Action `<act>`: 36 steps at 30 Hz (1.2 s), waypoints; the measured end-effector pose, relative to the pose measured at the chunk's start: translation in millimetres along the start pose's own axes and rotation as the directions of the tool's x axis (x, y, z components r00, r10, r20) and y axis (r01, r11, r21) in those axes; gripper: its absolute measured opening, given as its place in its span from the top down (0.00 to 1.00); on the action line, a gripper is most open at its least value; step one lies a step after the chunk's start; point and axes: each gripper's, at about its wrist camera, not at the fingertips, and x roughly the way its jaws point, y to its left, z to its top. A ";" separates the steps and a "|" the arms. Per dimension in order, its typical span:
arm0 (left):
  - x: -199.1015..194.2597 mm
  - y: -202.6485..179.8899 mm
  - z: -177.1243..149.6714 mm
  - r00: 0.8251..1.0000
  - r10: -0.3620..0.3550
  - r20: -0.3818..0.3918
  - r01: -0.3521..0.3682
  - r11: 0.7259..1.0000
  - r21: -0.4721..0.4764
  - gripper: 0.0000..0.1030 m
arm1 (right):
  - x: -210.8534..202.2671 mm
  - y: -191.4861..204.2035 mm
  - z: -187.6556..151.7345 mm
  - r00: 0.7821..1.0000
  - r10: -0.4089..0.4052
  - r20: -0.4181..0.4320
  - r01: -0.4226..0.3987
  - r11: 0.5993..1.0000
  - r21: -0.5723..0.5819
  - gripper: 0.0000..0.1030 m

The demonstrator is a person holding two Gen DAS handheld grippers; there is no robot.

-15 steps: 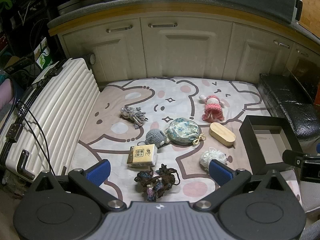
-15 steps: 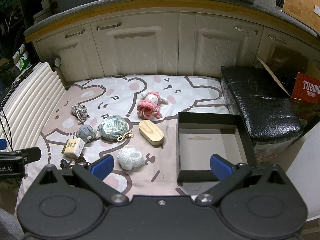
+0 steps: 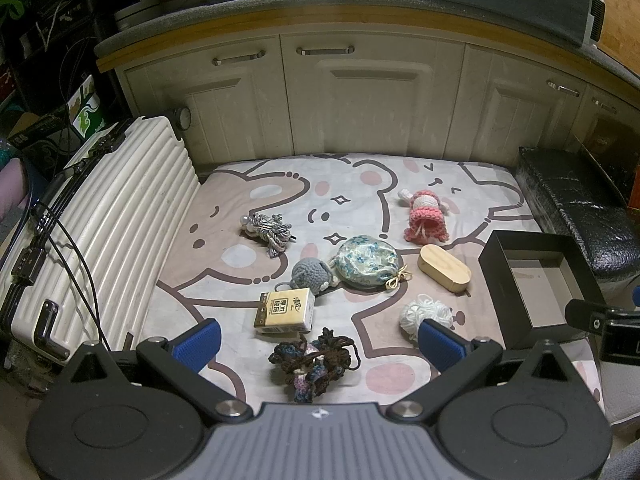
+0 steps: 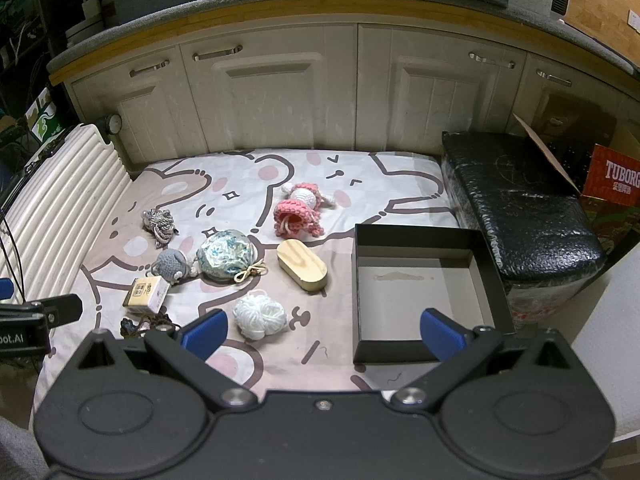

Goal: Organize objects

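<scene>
Several small items lie on a cartoon-print mat [image 3: 360, 184]: a pink crochet doll [image 3: 424, 216], a floral pouch [image 3: 366, 260], a wooden oval box [image 3: 443, 268], a white yarn ball [image 3: 426, 314], a grey crochet mouse [image 3: 310, 274], a tissue pack [image 3: 285, 310], a dark yarn tangle [image 3: 314, 360] and a grey tassel bundle [image 3: 270, 230]. An empty black box [image 4: 424, 292] sits at the mat's right. My left gripper [image 3: 318, 342] hovers open above the dark tangle. My right gripper [image 4: 322, 328] hovers open between the yarn ball [image 4: 259, 316] and the black box.
A white ribbed suitcase [image 3: 92, 232] lies along the mat's left side with cables over it. Cream cabinets [image 3: 360, 104] close off the back. A black padded block [image 4: 516, 196] sits right of the box, with a red Tuborg carton [image 4: 612, 184] beyond.
</scene>
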 end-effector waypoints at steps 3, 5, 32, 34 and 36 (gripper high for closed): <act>0.0 0.0 0.0 1.000 0.000 0.000 0.000 1.000 0.001 0.00 | 0.2 0.1 0.0 1.000 -0.001 0.000 0.001 1.000 0.001 0.00; 0.0 0.0 0.0 1.000 -0.001 0.000 0.001 1.000 0.002 0.00 | 0.2 0.1 -0.2 1.000 -0.001 0.000 0.001 1.000 0.001 0.00; 0.0 0.0 0.0 1.000 -0.005 0.000 0.005 1.000 0.011 0.00 | 1.8 0.4 -0.8 1.000 -0.009 -0.001 0.009 1.000 0.012 0.00; -0.1 0.0 0.0 1.000 -0.006 0.001 0.006 1.000 0.012 0.00 | 1.9 0.4 -0.7 1.000 -0.010 0.000 0.010 1.000 0.012 0.00; 0.0 -0.1 0.0 1.000 -0.006 0.000 0.006 1.000 0.013 0.00 | 1.9 0.4 -0.5 1.000 -0.010 0.000 0.010 1.000 0.013 0.00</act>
